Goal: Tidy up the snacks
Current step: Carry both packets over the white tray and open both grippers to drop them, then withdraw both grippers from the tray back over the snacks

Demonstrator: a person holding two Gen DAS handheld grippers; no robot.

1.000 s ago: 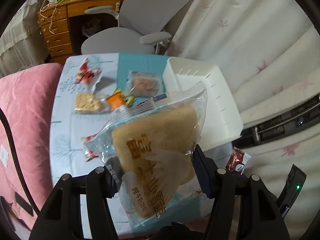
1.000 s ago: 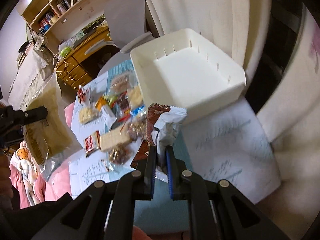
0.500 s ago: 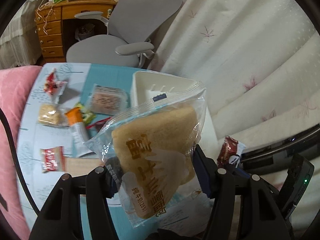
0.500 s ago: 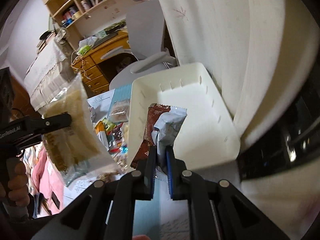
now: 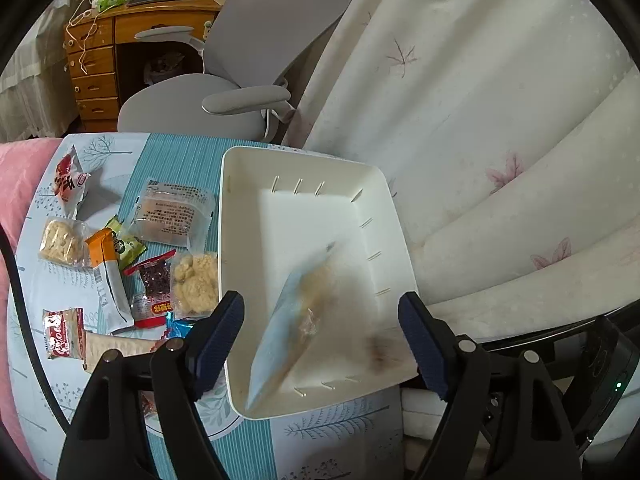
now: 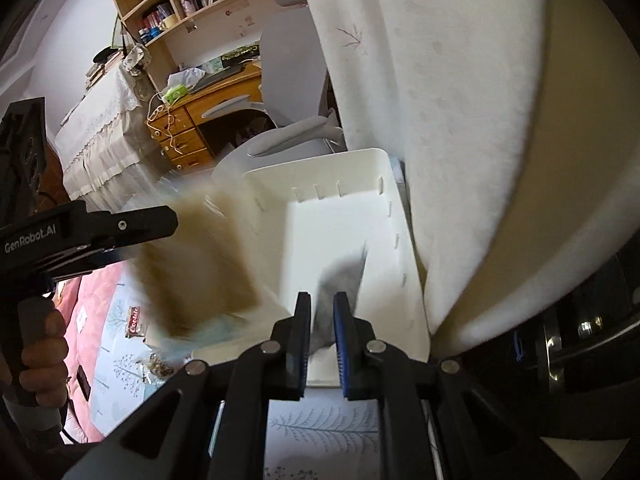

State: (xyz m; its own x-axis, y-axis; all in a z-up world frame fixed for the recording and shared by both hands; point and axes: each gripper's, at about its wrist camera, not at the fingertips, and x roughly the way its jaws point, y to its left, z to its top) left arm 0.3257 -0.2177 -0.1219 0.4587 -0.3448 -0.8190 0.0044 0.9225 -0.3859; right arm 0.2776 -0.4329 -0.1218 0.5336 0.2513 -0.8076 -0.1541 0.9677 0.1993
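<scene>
My left gripper [image 5: 320, 316] is open above the white bin [image 5: 240, 264]. The bread packet [image 5: 296, 320] is out of its jaws and blurred, falling into the bin. It also shows as a brown blur in the right wrist view [image 6: 196, 264], beside the left gripper's finger [image 6: 132, 224]. My right gripper [image 6: 322, 312] hangs over the bin's [image 6: 344, 216] near end with its jaws slightly apart. The brown and white snack packet [image 6: 340, 280] is a grey blur dropping between and beyond them.
Several snack packets [image 5: 120, 256] lie on the blue patterned table [image 5: 180, 156] left of the bin. A grey office chair [image 5: 224, 80] and wooden desk [image 5: 100, 64] stand behind. White curtains [image 5: 480, 140] hang right of the bin. A pink cushion [image 5: 16, 184] is at left.
Both grippers moved over the bin and opened. The bread packet left my left gripper and the brown and white packet left my right gripper; both are falling.
</scene>
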